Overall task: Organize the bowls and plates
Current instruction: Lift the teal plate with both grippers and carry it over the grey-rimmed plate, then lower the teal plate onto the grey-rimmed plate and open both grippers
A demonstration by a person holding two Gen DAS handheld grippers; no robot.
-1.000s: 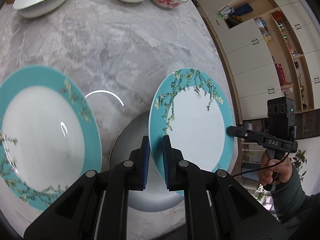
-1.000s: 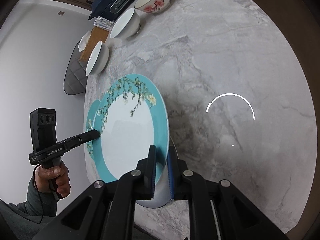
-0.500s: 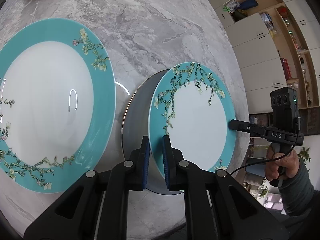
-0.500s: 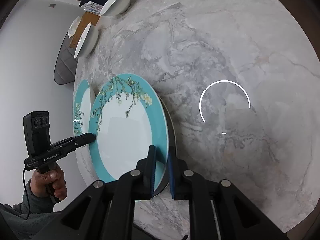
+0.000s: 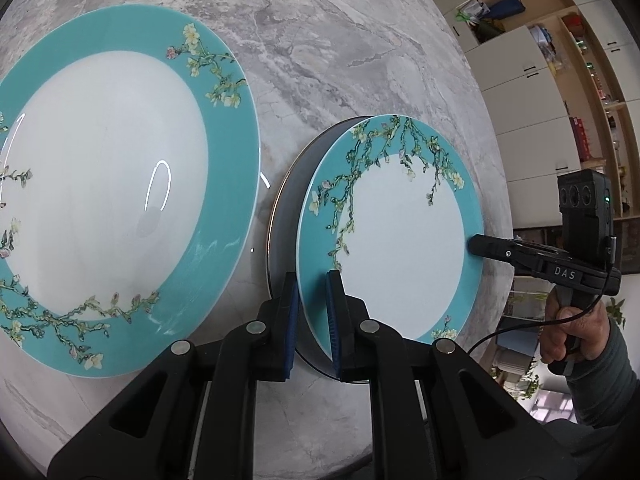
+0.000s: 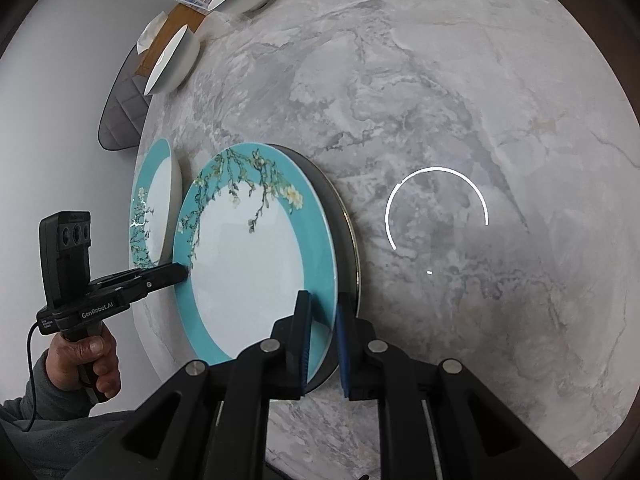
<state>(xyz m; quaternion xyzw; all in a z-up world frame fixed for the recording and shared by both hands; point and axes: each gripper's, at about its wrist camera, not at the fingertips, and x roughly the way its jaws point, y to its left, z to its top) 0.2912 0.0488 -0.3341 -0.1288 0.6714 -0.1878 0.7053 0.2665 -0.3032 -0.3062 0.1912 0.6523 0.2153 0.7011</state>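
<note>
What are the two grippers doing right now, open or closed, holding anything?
Left gripper: jaws closed on the rim of the held teal plate.
Right gripper: jaws closed on the same plate's opposite rim.

I see two plates, the held plate (image 5: 400, 248) and the resting plate (image 5: 100, 184), each white-centred with a turquoise rim bearing painted blossom branches. The table (image 6: 440, 80) is grey-veined marble. My grippers' pads (image 5: 332, 320) are blue on black fingers.

marble table (image 5: 340, 40) | wall shelves (image 5: 560, 60), contents unclear | grey chair (image 6: 120, 120)
</note>
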